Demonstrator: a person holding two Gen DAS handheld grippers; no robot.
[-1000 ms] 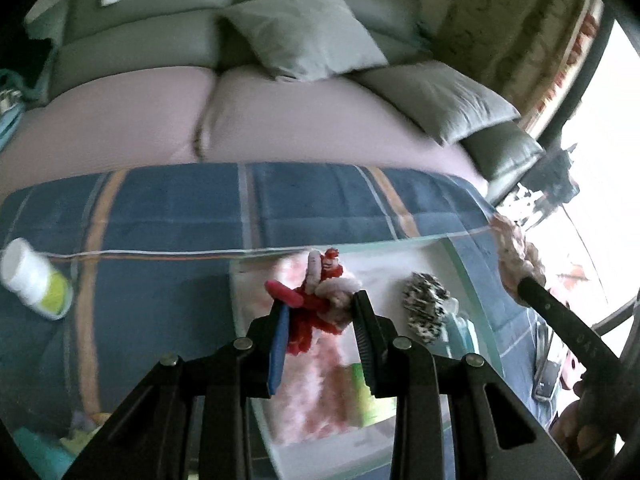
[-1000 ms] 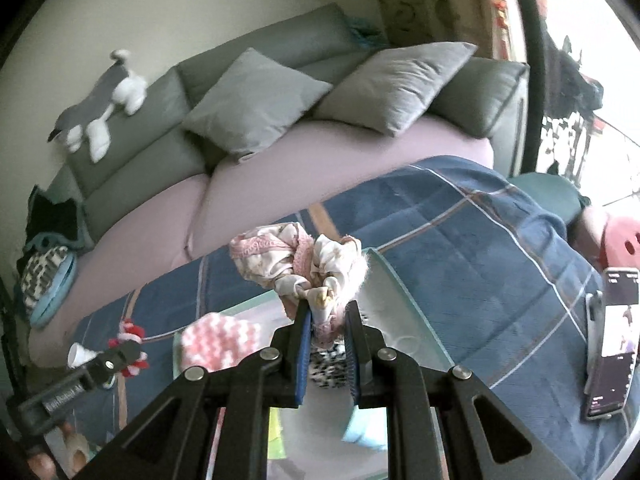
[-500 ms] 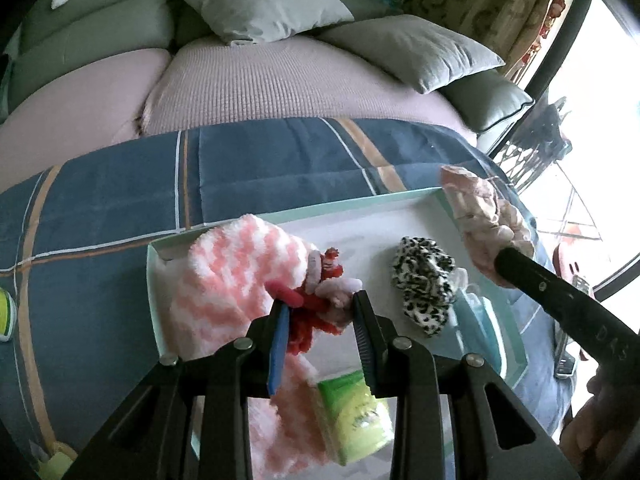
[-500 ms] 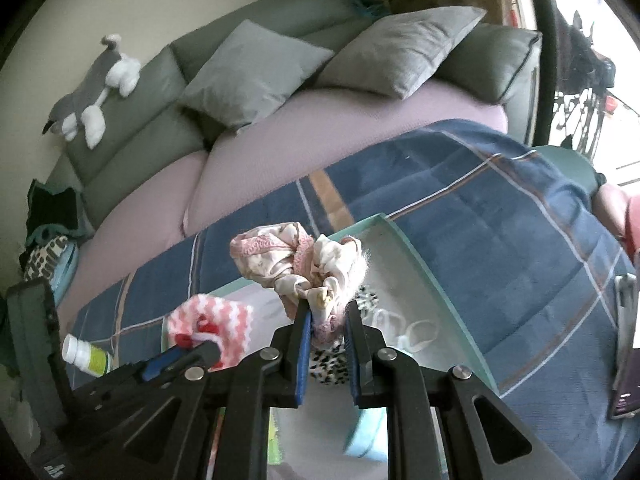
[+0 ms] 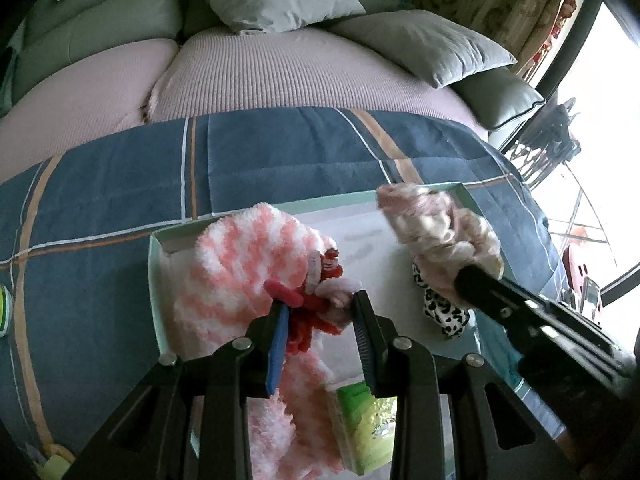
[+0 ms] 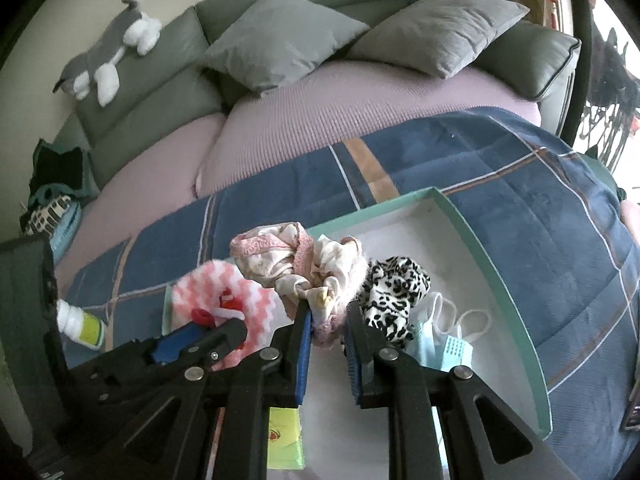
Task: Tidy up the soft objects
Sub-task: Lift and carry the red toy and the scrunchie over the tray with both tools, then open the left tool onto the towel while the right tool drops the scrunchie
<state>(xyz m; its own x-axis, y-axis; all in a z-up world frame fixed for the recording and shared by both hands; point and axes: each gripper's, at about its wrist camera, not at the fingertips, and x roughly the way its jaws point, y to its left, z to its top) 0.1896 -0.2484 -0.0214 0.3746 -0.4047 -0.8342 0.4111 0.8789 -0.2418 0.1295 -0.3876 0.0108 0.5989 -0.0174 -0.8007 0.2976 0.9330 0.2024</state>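
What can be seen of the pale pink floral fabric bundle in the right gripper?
The pale pink floral fabric bundle is thin, crumpled cloth, cream with a faint print and pink lace-like trim along one edge. The right gripper pinches its lower end, so it bunches up above the fingertips. It hangs over the mint-rimmed tray, beside the leopard-print scrunchie; whether they touch cannot be told. The left wrist view shows it over the tray's far right corner.

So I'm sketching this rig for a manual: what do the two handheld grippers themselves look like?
Both are matte black plastic. The left gripper and the right gripper each have two flat angular fingers with triangular cut-outs, round silver screw heads and ribbed blue pads on the inner faces. No cables or sleeves show.
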